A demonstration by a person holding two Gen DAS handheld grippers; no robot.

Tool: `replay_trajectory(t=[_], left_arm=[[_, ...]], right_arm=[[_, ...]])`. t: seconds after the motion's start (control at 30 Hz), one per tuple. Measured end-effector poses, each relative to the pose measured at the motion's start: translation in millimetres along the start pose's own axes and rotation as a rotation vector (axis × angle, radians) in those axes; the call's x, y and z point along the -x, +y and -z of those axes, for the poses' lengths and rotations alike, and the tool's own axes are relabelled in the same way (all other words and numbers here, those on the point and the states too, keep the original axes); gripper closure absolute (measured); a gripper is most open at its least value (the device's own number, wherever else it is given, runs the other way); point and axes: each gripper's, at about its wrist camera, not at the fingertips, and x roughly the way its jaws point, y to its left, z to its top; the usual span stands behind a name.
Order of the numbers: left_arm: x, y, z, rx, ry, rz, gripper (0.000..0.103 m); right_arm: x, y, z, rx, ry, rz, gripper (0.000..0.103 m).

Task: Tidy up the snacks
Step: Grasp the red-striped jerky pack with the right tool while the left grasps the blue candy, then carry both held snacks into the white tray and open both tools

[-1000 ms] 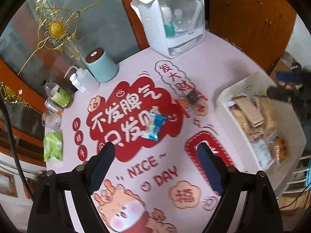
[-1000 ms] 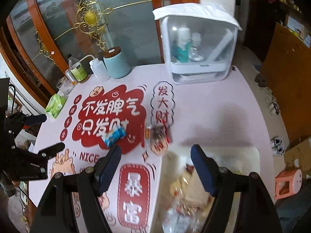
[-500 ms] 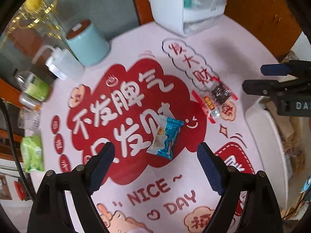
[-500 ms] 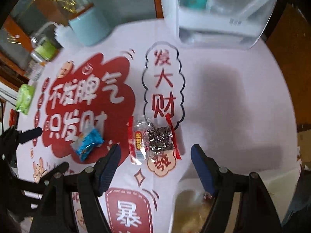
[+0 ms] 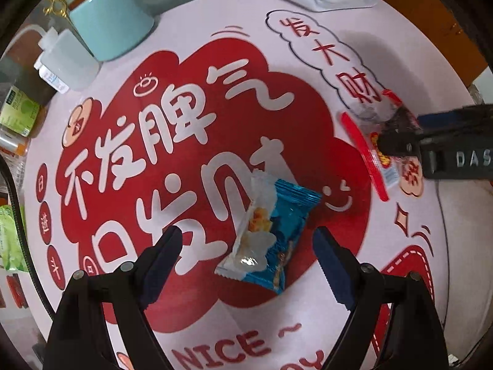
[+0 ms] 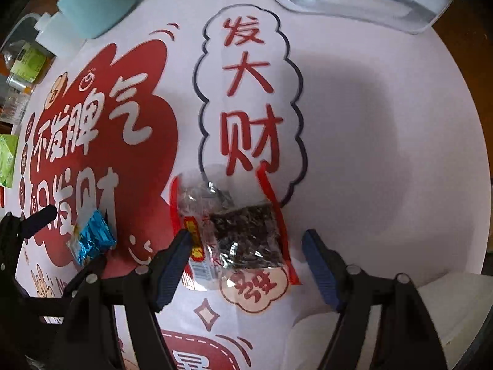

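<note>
the left gripper point(image 5: 246, 246) hangs spread wide over the blue snack packet point(image 5: 271, 234). the right gripper point(image 6: 246, 246) has just been narrowing, jaws either side of the clear seed packet point(image 6: 237, 234), not yet pressing it.

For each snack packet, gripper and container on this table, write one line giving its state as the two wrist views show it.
Blue packet: sealed, lying flat between the left gripper's fingers, untouched.
Clear packet: sealed, flat, between the right gripper's fingers.
Left gripper: open.
Right gripper: open, jaws just been closing a little.
Teal canister: upright.
Squeeze bottle: upright, capped.
</note>
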Motion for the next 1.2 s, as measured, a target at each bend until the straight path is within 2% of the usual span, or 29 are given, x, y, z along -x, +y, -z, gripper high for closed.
replay_trajectory(t=[0.03,0.1,0.2,0.23,0.3,0.33,0.37,0.4,0.5,0.8,1.03,1.2], left_arm=[[-3,1,-1,0.002,0.002,0.002,0.018],[-6,1,-2,-0.001,-0.002,-0.006,0.018],[-10,2,-2,0.0,-0.002,-0.008,0.022],[-12,1,-2,0.0,0.005,-0.007,0.031],[-13,3,-2,0.008,-0.003,0.022,0.042],[-12,2,-1,0.015,-0.003,0.045,0.052],[-11,1,-1,0.016,-0.007,0.041,0.067],[-9,-1,0,0.013,-0.009,0.036,0.072],[-5,-8,7,0.004,-0.008,-0.007,0.074],[38,-24,37,0.004,-0.048,-0.011,0.075],[110,-24,49,0.015,-0.129,-0.001,0.075],[165,-50,63,-0.03,-0.191,0.005,0.075]], right_arm=[[0,2,1,0.004,-0.004,0.011,0.033],[1,6,3,0.021,-0.024,0.037,0.045],[0,11,5,0.03,-0.031,0.049,0.053],[1,12,5,0.026,-0.036,0.046,0.054],[2,9,9,0.017,-0.043,0.033,0.058],[3,8,11,0.015,-0.048,0.024,0.058],[6,10,12,0.012,-0.051,0.017,0.059],[8,9,15,0.007,-0.054,0.004,0.059],[18,12,25,0.036,-0.085,-0.001,0.06],[71,18,58,0.065,-0.183,-0.09,0.061],[143,5,110,0.076,-0.309,-0.157,0.06],[187,-14,159,0.079,-0.388,-0.181,0.06]])
